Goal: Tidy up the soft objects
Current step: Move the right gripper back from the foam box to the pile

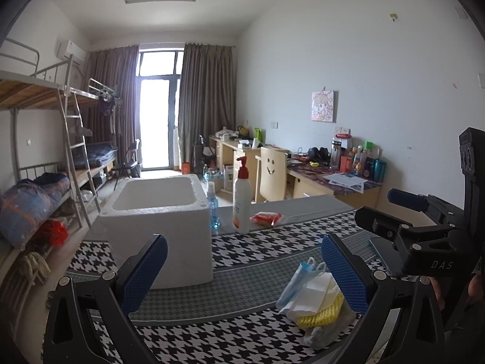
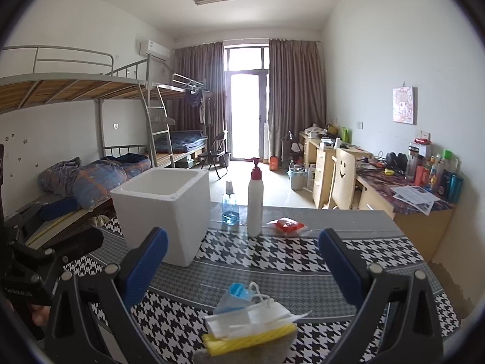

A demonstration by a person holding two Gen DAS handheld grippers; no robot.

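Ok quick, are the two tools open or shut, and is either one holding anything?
Left tool: open, holding nothing; the pile of masks lies near its right finger.
Right tool: open, holding nothing; it points at the same pile.

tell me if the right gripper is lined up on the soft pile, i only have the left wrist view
Observer: Yes. In the right wrist view the pile lies centred between the fingers of the right gripper, which is wide open and not touching it.
Operator: pile's right edge is hidden here, anything poking out
Observer: A corner of the white mask sticks out to the right, past the yellow cloth beneath it.
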